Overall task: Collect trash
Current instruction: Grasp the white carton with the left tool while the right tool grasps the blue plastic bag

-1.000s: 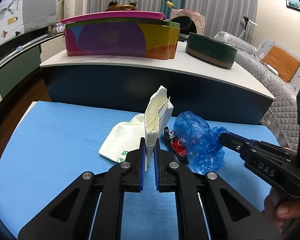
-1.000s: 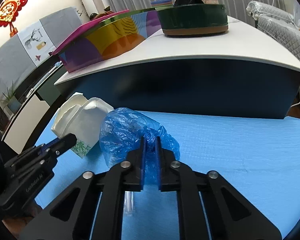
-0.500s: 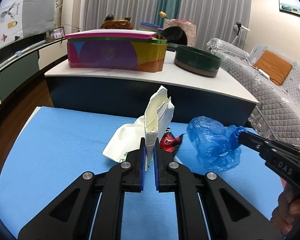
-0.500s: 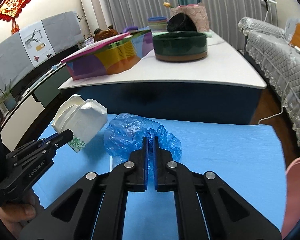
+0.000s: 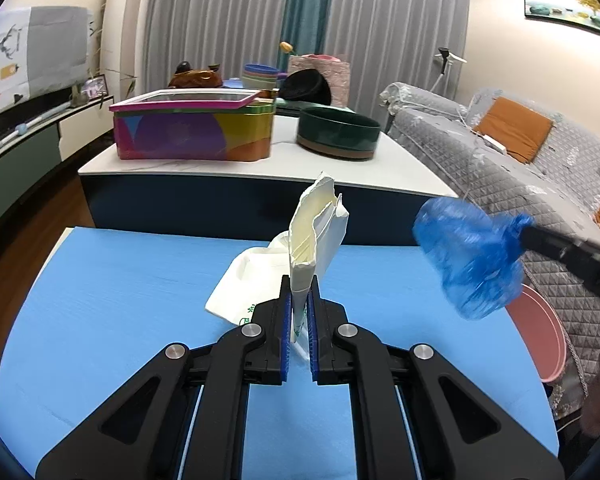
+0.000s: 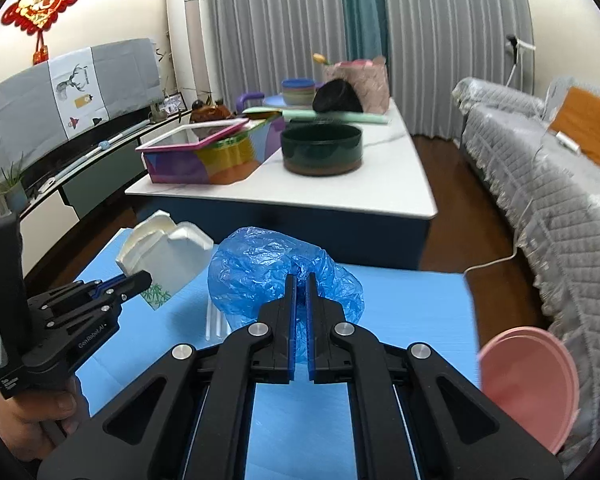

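Between the pads of my left gripper [image 5: 299,320] I find a white paper bag [image 5: 314,240] clamped, long axis upright ahead of the jaws, and right of it the blue plastic bag [image 5: 470,256] hangs off the mat beside the pink bin [image 5: 540,336], whose contents I cannot see. Ahead of my right gripper [image 6: 301,312], jaws pinched on that blue bag, the bin sits low right, so I judge this hand nearer.
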### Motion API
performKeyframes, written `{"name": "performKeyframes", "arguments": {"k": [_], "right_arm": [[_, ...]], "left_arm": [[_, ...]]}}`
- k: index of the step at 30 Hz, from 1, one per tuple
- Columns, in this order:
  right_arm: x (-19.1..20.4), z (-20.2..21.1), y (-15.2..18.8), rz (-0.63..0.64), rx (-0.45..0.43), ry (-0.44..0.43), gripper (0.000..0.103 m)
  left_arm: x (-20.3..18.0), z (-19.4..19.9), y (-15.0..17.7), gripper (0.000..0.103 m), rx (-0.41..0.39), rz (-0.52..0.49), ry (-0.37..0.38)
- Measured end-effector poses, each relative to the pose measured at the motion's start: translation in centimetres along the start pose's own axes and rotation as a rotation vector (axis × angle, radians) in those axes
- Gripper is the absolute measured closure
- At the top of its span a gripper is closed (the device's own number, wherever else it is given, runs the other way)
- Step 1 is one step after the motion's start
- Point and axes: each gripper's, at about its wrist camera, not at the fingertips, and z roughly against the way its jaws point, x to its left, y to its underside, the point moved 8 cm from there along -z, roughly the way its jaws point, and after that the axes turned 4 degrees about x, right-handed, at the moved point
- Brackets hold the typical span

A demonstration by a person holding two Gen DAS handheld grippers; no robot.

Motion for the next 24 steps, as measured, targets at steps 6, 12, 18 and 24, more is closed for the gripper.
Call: {"name": "performKeyframes", "arguments": {"k": [6, 12, 18, 24], "right_arm": [[-2.5, 3.5, 0.5, 0.014, -0.035, 0.038, 0.099], [-6.0, 4.8, 2.9, -0.054, -0.052, 0.063, 0.099], [-8.7, 5.5, 4.5, -0.097, -0.053, 0.099, 0.099], [-11.2, 6.6, 5.2, -0.131, -0.061, 0.122, 0.099]], "left_arm": [[-1.9, 1.1, 1.7, 0.096, 0.009, -0.001, 0.028], [-4.4, 2.0, 3.0, 0.096, 0.008, -0.037, 0.049], [-6.7, 2.2, 4.2, 0.096, 0.018, -0.058, 0.066], [-9.7, 1.8, 4.8, 0.096, 0.035, -0.086, 0.094]]}}
